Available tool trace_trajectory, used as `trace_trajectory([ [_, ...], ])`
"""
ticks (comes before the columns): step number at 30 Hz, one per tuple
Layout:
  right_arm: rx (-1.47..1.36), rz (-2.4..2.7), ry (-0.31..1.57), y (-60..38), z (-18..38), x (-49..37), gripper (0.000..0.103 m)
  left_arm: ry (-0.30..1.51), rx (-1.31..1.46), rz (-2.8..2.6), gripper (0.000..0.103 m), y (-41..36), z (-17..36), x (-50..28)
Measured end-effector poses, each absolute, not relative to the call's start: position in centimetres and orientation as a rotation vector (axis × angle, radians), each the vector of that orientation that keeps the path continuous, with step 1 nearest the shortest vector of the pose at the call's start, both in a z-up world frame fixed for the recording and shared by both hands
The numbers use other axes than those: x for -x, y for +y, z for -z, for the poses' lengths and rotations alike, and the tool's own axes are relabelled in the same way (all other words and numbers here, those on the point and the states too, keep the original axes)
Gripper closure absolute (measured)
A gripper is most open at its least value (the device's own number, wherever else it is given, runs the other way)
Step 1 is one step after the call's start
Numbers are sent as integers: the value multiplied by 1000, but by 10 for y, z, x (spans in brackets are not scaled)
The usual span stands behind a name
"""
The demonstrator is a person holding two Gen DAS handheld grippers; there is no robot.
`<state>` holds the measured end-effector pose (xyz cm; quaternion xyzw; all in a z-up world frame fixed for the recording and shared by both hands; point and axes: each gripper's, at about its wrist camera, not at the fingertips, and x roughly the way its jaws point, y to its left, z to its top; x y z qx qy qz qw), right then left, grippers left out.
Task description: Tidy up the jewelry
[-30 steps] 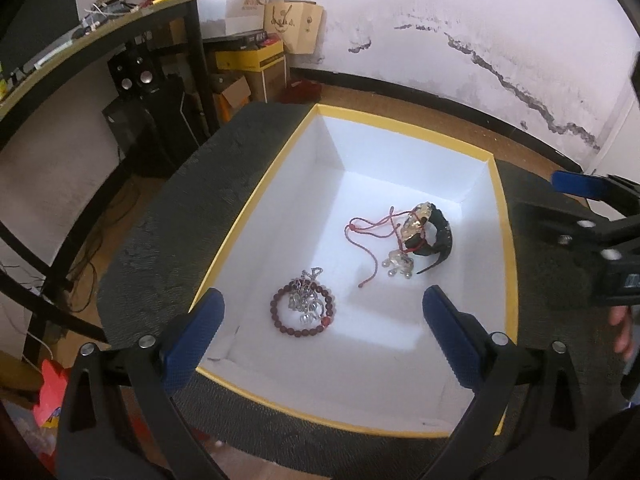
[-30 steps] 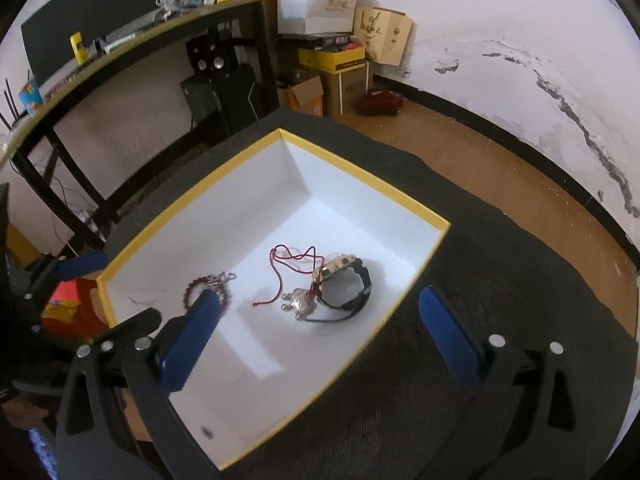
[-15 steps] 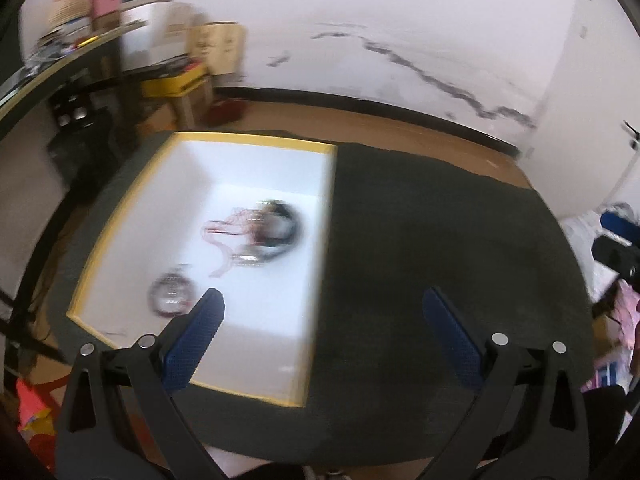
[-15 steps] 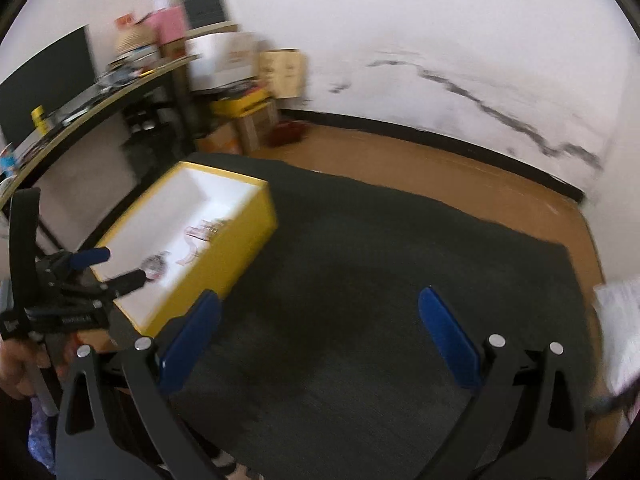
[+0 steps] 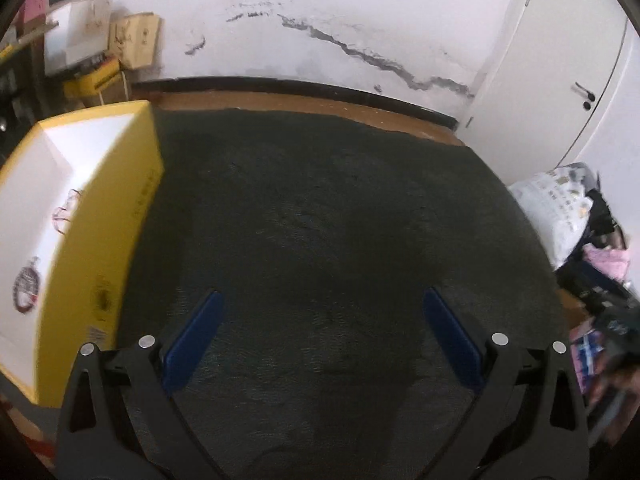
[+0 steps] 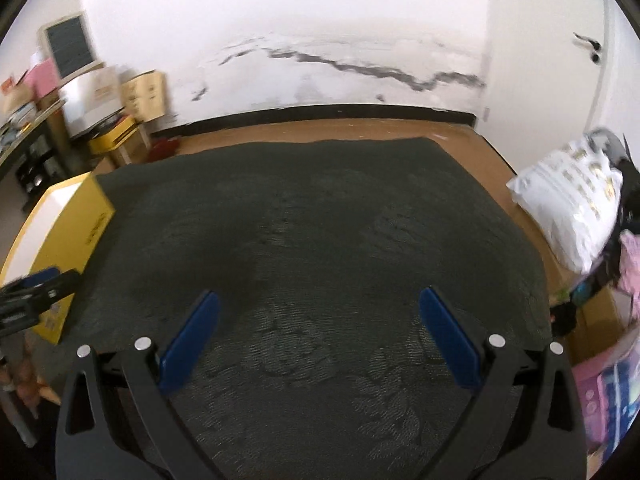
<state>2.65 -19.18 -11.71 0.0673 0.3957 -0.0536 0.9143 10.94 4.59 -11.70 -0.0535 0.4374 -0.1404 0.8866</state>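
Note:
A yellow box point(image 5: 116, 216) with a white inside stands at the left edge of the dark mat point(image 5: 328, 220). In the left wrist view a dark red bead bracelet point(image 5: 25, 290) and a red cord point(image 5: 64, 210) lie in it. The watch is hidden. My left gripper point(image 5: 320, 332) is open and empty over the mat, right of the box. My right gripper point(image 6: 316, 332) is open and empty over the mat's middle. The box point(image 6: 76, 220) shows at far left in the right wrist view, with the left gripper point(image 6: 36, 292) in front of it.
A white patterned pillow point(image 6: 568, 208) and a pile of clothes point(image 5: 600, 248) lie off the mat's right side. Cardboard boxes point(image 5: 132, 40) and a desk point(image 6: 28, 128) stand at the back left by the cracked white wall. Wooden floor borders the mat.
Both grippers have swung right, away from above the box, to over the bare mat. The box has moved from the centre to the far left of both views. Both grippers stay open.

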Motion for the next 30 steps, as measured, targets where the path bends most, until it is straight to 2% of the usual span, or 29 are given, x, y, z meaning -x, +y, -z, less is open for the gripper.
trace_trajectory([
  [4, -187, 121, 853, -203, 126, -38, 7, 884, 79, 285, 6, 34, 123, -114],
  [11, -198, 93, 857, -211, 125, -44, 7, 952, 88, 264, 6, 32, 143, -123],
  [30, -155, 106, 845, -210, 126, -47, 7, 919, 54, 272, 6, 26, 134, -123],
])
